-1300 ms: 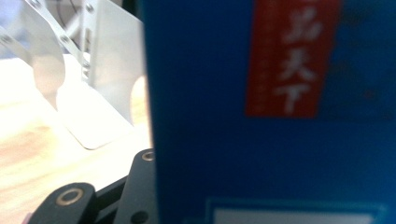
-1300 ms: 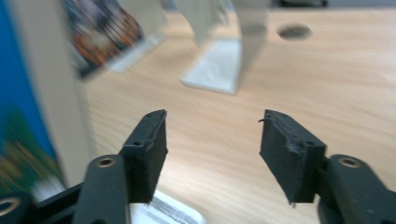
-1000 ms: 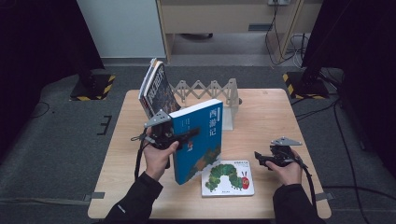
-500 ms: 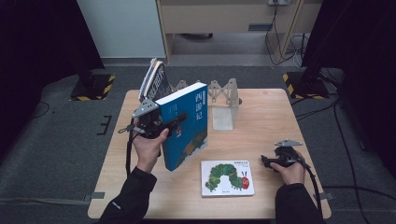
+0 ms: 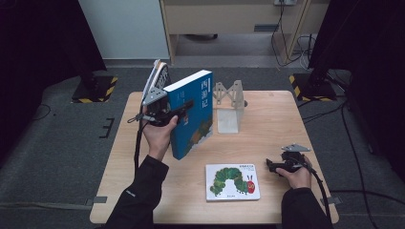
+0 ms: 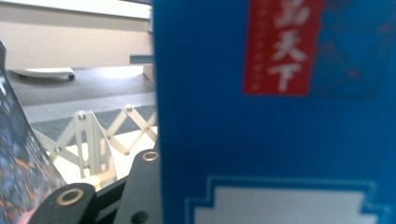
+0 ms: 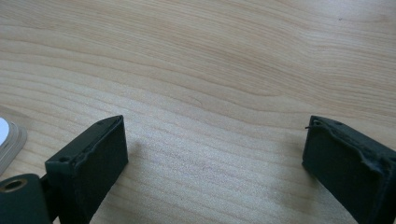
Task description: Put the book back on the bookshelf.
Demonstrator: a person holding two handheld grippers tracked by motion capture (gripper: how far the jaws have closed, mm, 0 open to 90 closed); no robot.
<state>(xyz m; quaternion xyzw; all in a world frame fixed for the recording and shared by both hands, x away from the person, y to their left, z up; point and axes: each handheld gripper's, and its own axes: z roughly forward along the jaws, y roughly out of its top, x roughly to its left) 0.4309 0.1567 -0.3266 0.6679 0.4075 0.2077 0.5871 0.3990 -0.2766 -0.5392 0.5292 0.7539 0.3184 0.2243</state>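
— What's the setting?

— A dark room with grey carpet, and a pale wooden table (image 5: pixel 267 124) in the middle of it. Black stands on yellow-and-black striped feet sit at the far left and right, and a light wooden cabinet stands beyond the table.

— What's on the table?

— A silvery metal folding rack with a scissor-lattice frame (image 5: pixel 228 98) near the far edge, a couple of dark-covered books leaning upright (image 5: pixel 158 78) at its left end, and a white board book with a green caterpillar on the cover (image 5: pixel 232 182) lying flat near the front.

— And the hands?

— The left forearm, in a dark sleeve, reaches forward and up. The left gripper (image 5: pixel 184 106) lies level, clamped on a thick blue hardback with white and red title panels (image 5: pixel 193 112), which is held upright and tilted, clear of the table just left of the rack.

— The other one?

— The right gripper (image 5: pixel 270 165) rests low over the table at the front right, just right of the caterpillar book and apart from it. Its jaws have just been opening and stand wide, with bare wood between them.
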